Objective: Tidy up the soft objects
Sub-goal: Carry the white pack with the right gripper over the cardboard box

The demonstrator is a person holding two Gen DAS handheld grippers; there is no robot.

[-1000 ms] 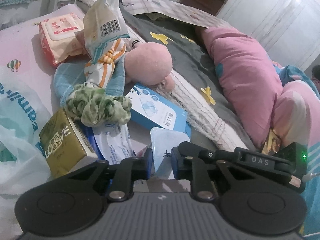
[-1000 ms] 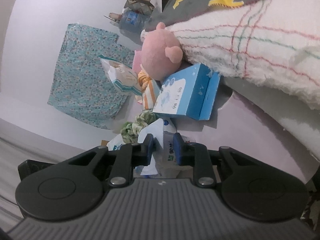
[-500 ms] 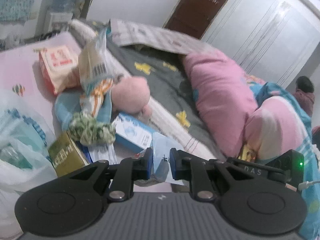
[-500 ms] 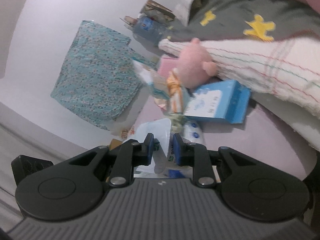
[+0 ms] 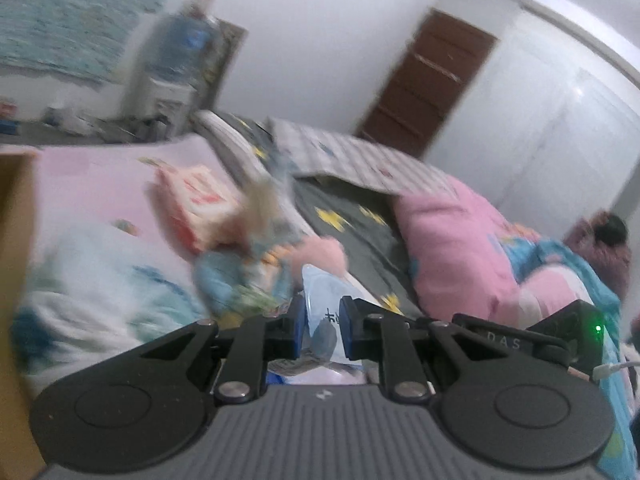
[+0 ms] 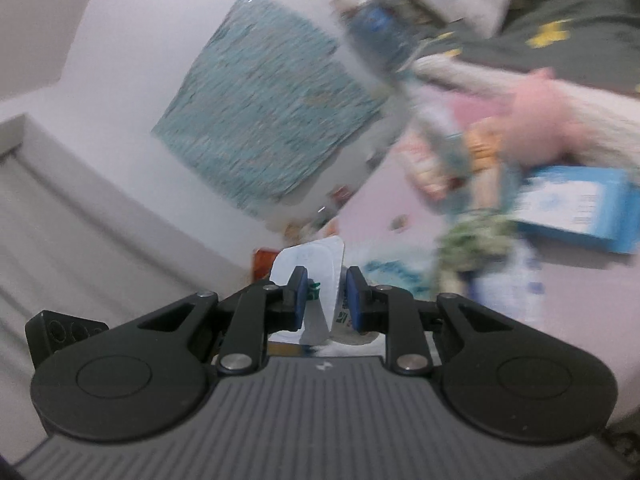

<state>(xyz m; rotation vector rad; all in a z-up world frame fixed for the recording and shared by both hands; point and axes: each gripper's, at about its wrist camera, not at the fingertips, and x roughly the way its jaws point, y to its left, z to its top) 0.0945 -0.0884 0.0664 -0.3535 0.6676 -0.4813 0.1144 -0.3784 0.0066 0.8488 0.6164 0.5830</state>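
Observation:
My left gripper (image 5: 322, 326) is shut on one end of a pale blue soft packet (image 5: 322, 300), lifted above the bed. My right gripper (image 6: 325, 298) is shut on the other end of the same packet (image 6: 310, 262). Both views are blurred by motion. On the pink sheet (image 5: 100, 184) lies a pile: a pink plush toy (image 5: 322, 252), a green scrunchie (image 6: 470, 242), a blue tissue box (image 6: 576, 210), a red-and-white wipes pack (image 5: 192, 196) and an upright white snack bag (image 5: 260, 204).
A white plastic bag (image 5: 92, 288) lies at the left. A pink pillow (image 5: 452, 248) and a grey quilt with yellow shapes (image 5: 344, 216) lie to the right. A cardboard edge (image 5: 12, 264) stands at the far left. A water dispenser (image 5: 176, 60) stands by the wall.
Both grippers have risen with the packet held between them. The pile on the bed has dropped lower and farther away in both views, and more of the room shows.

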